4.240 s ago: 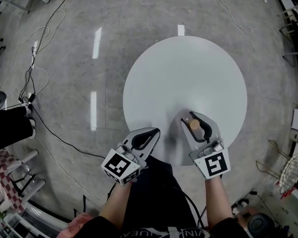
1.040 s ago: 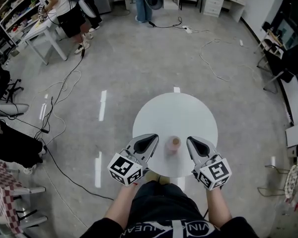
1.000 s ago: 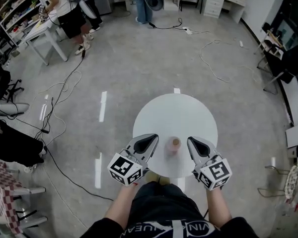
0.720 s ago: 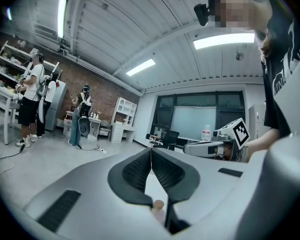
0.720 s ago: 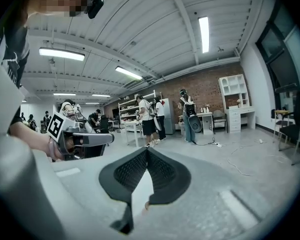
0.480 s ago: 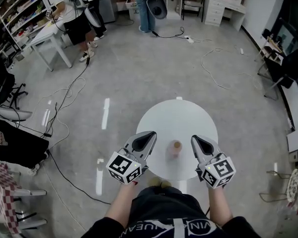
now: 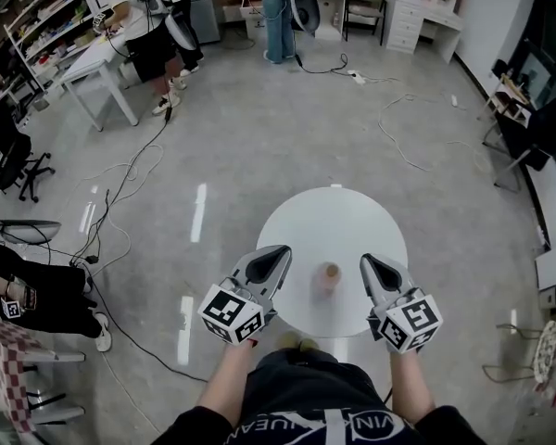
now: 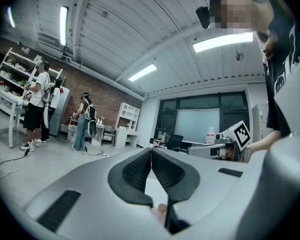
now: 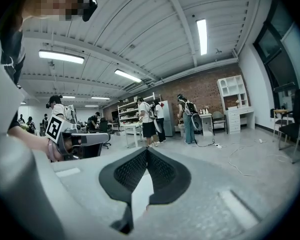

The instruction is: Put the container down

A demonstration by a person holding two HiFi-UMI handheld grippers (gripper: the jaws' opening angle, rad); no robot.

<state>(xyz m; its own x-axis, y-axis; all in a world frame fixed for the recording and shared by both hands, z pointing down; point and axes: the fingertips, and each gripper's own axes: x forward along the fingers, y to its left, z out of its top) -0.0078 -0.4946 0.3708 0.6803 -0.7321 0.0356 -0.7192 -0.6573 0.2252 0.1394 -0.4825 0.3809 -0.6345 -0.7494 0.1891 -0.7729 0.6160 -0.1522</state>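
Left gripper (image 7: 280,251): jaws pressed together, nothing between them. Right gripper (image 7: 367,261): the same, closed and empty. Both hover at the near edge of the round white tabletop (image 7: 334,219).

The container (image 7: 329,275) stands upright on the tabletop between the two grippers and touches neither. It looks set down already.

Handling, my guess: small, narrow cylinder with a tan top, so light and rigid. The footprint is small, so it tips easily. If it needs a regrip, pinch across the body at mid-height, not at the top.

Nothing else is on the tabletop and nothing blocks either side of the container.

Further out: cables (image 7: 130,179) trail across the floor. At the far wall are people (image 7: 153,26) at a white bench, plus shelving, all well apart.
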